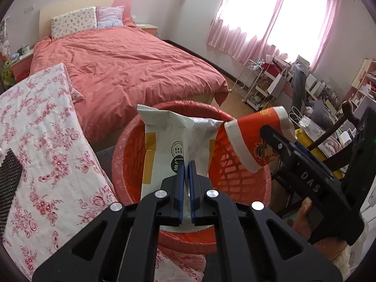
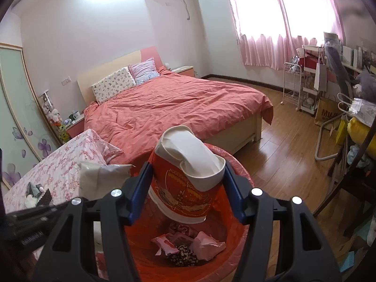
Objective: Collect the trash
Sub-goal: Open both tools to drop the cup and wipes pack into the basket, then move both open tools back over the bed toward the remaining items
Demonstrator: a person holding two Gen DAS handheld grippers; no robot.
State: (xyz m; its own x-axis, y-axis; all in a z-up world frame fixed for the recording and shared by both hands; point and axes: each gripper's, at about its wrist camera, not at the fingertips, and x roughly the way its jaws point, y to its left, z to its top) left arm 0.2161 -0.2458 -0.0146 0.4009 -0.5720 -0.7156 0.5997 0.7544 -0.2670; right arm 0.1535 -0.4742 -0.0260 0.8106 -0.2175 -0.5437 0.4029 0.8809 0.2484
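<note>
Trash bin (image 1: 237, 169) sits under both loads: left tool (image 1: 186, 171) pinches wrapper (image 1: 174, 141), right tool (image 2: 185, 188) clamps cup (image 2: 188, 176); release both.

Glossy plastic wrapper (image 1: 178, 141), crushed paper cup (image 2: 188, 176), red perforated plastic bin (image 1: 235, 171), smooth wooden floor (image 2: 282, 155), rumpled cloth bedspread (image 2: 178, 108)

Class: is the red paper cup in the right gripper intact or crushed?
Crushed: the red paper cup has its white rim folded inward between the right gripper fingers.
</note>
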